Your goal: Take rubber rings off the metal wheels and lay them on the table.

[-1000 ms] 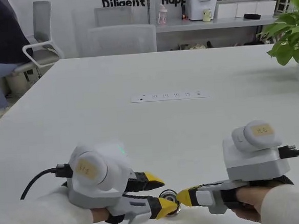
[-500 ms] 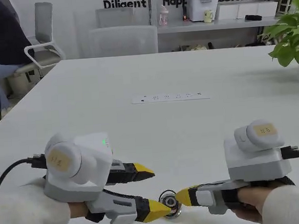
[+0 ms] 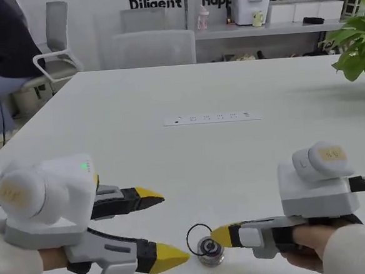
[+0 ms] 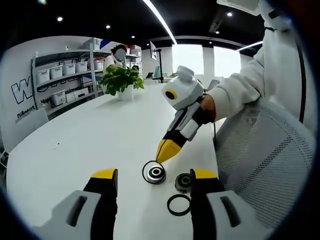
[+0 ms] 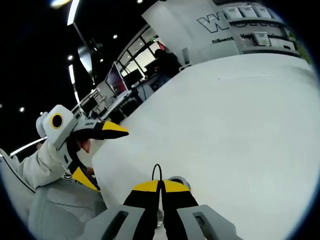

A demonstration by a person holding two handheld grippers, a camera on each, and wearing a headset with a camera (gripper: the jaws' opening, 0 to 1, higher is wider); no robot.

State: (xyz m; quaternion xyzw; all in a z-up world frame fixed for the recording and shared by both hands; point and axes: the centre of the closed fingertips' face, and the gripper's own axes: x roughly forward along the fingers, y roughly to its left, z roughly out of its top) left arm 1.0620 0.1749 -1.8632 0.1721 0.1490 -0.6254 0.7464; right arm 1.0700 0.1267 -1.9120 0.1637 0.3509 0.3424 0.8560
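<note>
Wall lettering (image 3: 154, 2) reads "Diligent". On the table (image 3: 167, 94), the right gripper (image 3: 213, 236) is closed, pinching a rubber ring (image 3: 188, 238) hanging partly off a metal wheel (image 3: 210, 251); the left gripper (image 3: 174, 227) gapes wide, empty. A power strip (image 3: 211, 118) lies beyond.

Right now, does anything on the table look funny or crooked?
Yes. One rubber ring sits lopsided, sticking out to one side of its metal wheel instead of hugging it. The shut right gripper pinches it, so that fits the job. Nearby, a loose ring lies flat beside a second wheel.
</note>
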